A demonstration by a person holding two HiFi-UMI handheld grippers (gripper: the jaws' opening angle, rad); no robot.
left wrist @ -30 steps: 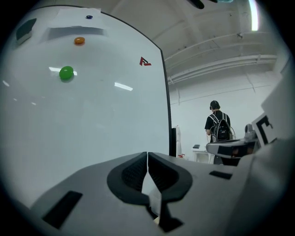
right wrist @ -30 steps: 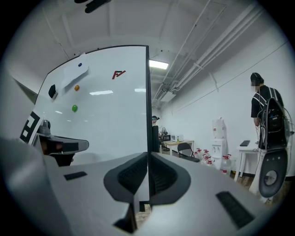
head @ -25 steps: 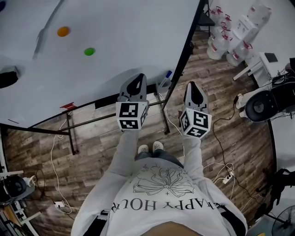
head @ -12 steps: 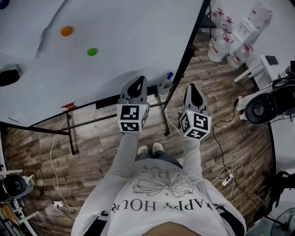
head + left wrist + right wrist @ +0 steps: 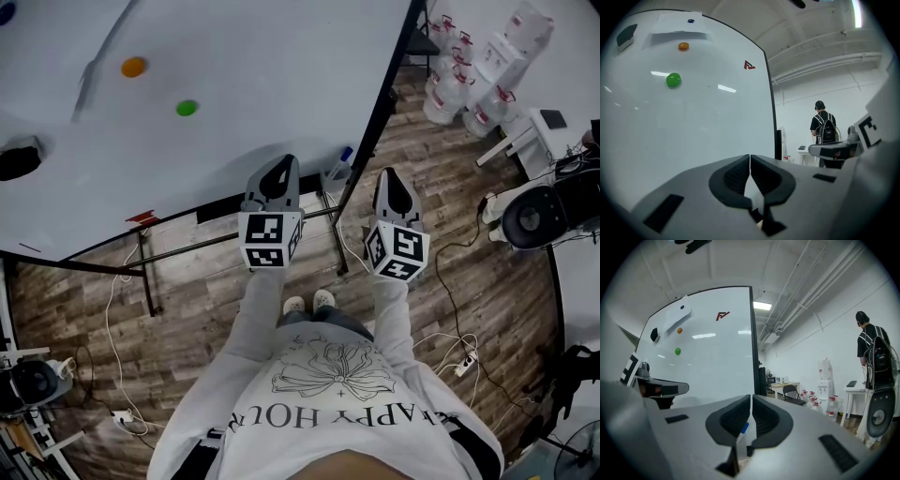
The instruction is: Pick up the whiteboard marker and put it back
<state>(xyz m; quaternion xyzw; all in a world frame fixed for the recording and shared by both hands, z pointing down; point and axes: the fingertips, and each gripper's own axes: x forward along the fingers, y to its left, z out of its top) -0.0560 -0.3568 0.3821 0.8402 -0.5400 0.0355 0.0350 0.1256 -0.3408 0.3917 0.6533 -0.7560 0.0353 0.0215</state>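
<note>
A whiteboard marker with a blue cap stands in a clear holder at the lower right corner of the whiteboard. My left gripper sits just left of the holder and my right gripper just right of it, both held level, apart from the marker. In the left gripper view the left gripper is shut and empty, facing the board. In the right gripper view the right gripper is also shut on nothing. The marker's blue cap shows below and beyond its jaws.
On the board are a green magnet, an orange magnet and a black eraser. The board's metal stand crosses the wooden floor. Water bottles stand at the far right. A person with a backpack stands beyond.
</note>
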